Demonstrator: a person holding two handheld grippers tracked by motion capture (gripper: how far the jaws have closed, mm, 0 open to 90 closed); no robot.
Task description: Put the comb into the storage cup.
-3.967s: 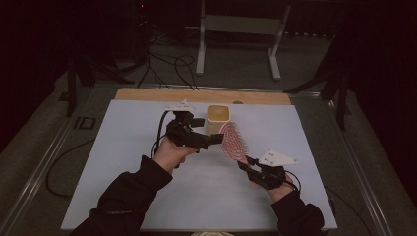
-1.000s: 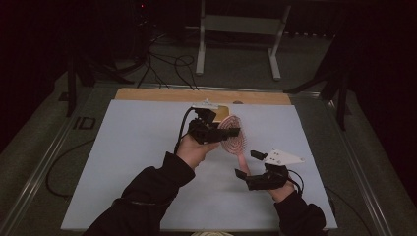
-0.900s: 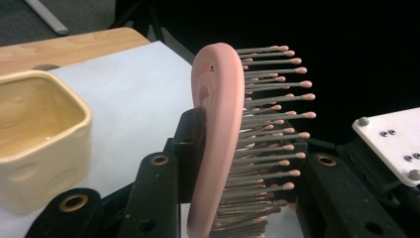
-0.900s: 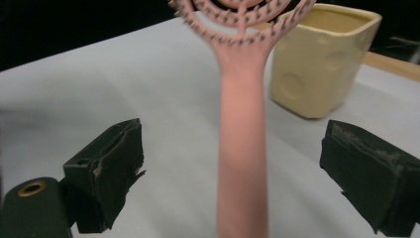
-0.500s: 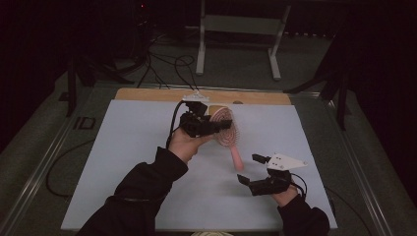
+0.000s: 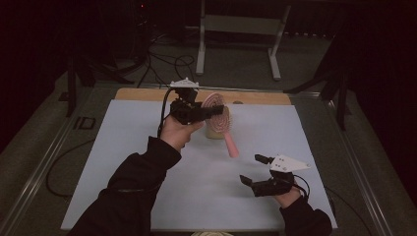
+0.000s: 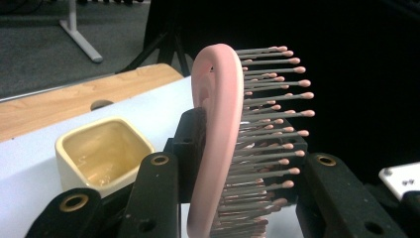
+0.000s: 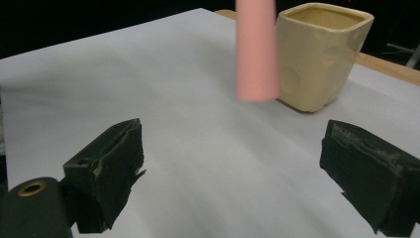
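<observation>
A pink hairbrush (image 6: 222, 123) hangs in the air over the middle of the white table, head up and handle slanting down to the right. My left gripper (image 6: 216, 111) is shut on the brush head (image 7: 218, 144), its jaws pressing the back and the bristles. Just behind and below the brush stands a cream square cup (image 6: 216, 130), seen open-topped in the left gripper view (image 7: 101, 153). My right gripper (image 6: 252, 169) hovers low at the table's front right, open with nothing between its jaws (image 8: 233, 183); the brush handle (image 8: 256, 49) and the cup (image 8: 321, 52) lie ahead of it.
A white sheet covers the table (image 6: 123, 157), with a wooden strip (image 6: 142, 94) along the far edge. Metal stand legs (image 6: 236, 44) and cables (image 6: 162, 59) lie on the floor beyond. A rail runs along the table's left side (image 6: 49, 157).
The left gripper has carried the hairbrush up and toward the far side, over the cup. Four seconds ago the right gripper was also at the brush; it now rests apart at front right.
</observation>
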